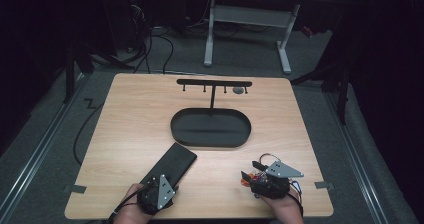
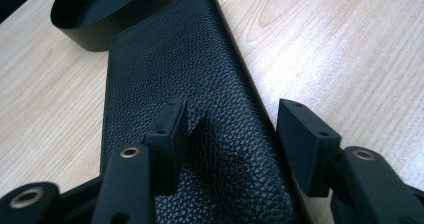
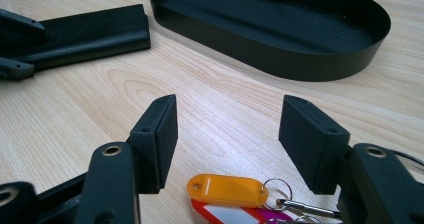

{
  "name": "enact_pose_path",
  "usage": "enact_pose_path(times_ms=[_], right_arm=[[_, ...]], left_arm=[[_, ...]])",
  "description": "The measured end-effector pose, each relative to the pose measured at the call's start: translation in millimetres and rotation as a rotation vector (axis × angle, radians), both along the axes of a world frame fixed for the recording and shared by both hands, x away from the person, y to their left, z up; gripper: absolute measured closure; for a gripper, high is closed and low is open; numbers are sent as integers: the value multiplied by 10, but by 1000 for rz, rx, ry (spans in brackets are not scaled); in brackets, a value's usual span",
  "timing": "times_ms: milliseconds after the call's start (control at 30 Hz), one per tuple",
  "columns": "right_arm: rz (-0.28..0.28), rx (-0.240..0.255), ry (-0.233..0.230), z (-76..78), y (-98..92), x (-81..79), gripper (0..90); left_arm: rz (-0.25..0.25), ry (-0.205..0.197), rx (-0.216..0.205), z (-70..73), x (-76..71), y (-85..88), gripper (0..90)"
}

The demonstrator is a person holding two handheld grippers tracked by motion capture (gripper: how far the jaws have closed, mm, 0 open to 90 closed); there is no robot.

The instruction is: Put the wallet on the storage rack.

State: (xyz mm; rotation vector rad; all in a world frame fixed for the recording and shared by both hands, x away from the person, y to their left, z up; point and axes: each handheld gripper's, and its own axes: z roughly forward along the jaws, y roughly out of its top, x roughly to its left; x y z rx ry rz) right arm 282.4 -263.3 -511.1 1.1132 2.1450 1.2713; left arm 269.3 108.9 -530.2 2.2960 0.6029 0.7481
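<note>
Nearest the high camera, at the table's front edge: left gripper [image 1: 161, 181] at about 7 o'clock, held in the person's left hand [image 1: 131, 209], and right gripper [image 1: 251, 176] at about 5 o'clock, held in the right hand [image 1: 284, 204]. Left gripper: jaws apart, poised over the near end of a black leather case [image 2: 190, 84]; in the left gripper view one pad sits above the grained top face and the other stands past the case's long edge, over bare wood; neither pad presses on it, so the grasp is released. Black leather case: long, flat, pebbled surface, lying slantwise on the wooden table [image 1: 130, 119], its far end pointing toward 1 o'clock and stopping just beside the tray. Right gripper: jaws apart, unclenched, holding nothing; in the right gripper view a bunch of keys with an orange tag [image 3: 227, 190] and a red-and-white tag [image 3: 225, 215] lies on the wood at 6 o'clock, low between the jaws and near their base, clear of both pads. Black oval tray [image 1: 210, 141]: centre of table, shallow wall, with a slim T-shaped hook stand [image 1: 214, 83] rising at its 12 o'clock side.
</note>
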Motion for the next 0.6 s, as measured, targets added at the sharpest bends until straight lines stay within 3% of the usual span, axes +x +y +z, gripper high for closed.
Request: enact_pose_path(times_ms=[133, 233, 400, 467, 600], right_arm=[[0, -4, 5, -10, 14, 8, 413], [7, -10, 3, -12, 25, -1, 413], [2, -9, 6, -12, 16, -4, 414], [0, -3, 8, -14, 6, 0, 414], [-1, -5, 9, -13, 7, 4, 415]], left_arm=[[6, 2, 13, 14, -2, -8, 520], [17, -15, 27, 24, -5, 11, 601], [22, -8, 11, 41, 15, 50, 676], [21, -22, 21, 47, -4, 38, 737], [16, -61, 20, 62, -38, 47, 776]])
